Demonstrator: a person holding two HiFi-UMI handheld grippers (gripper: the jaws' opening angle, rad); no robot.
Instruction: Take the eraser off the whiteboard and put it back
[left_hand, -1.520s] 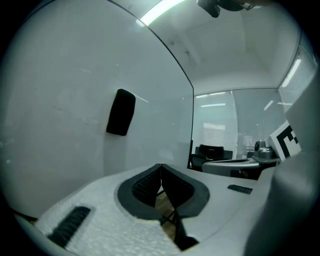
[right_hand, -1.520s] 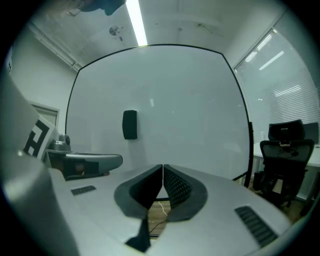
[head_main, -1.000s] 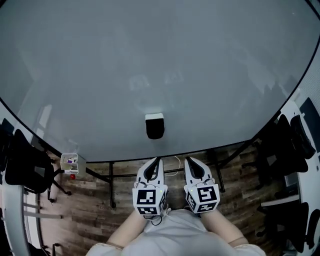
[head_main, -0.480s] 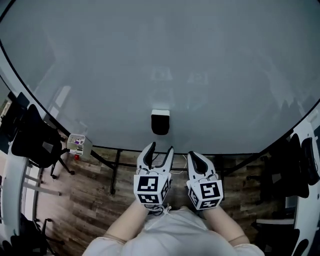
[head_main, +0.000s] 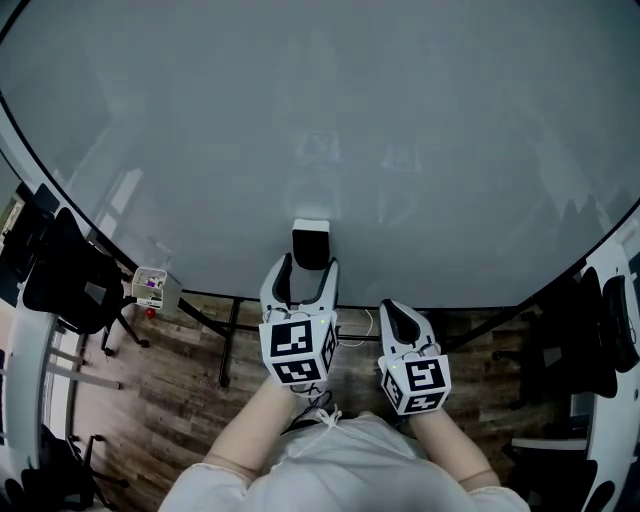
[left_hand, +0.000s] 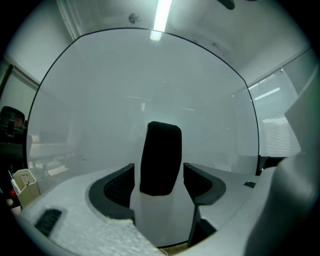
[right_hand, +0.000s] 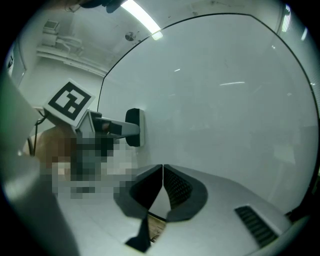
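The eraser (head_main: 310, 244), black with a white back, sticks to the lower middle of the big whiteboard (head_main: 320, 120). My left gripper (head_main: 300, 274) points level at the board. Its jaws are opening and stand one on each side of the eraser. In the left gripper view the eraser (left_hand: 160, 157) stands upright between the dark pads (left_hand: 117, 186) with a gap on both sides. My right gripper (head_main: 398, 316) hangs lower to the right, shut and holding nothing. The right gripper view shows its own jaws (right_hand: 163, 171) closed, with the eraser (right_hand: 135, 127) off to the left.
The whiteboard stands on black legs (head_main: 228, 345) over a wooden floor. A small white box (head_main: 152, 288) hangs at its lower left edge. Black office chairs stand at the left (head_main: 60, 280) and at the right (head_main: 590, 330).
My left gripper rose from below the board's edge to the eraser, and its jaws went from shut to wide around it. The right gripper hardly shifted.
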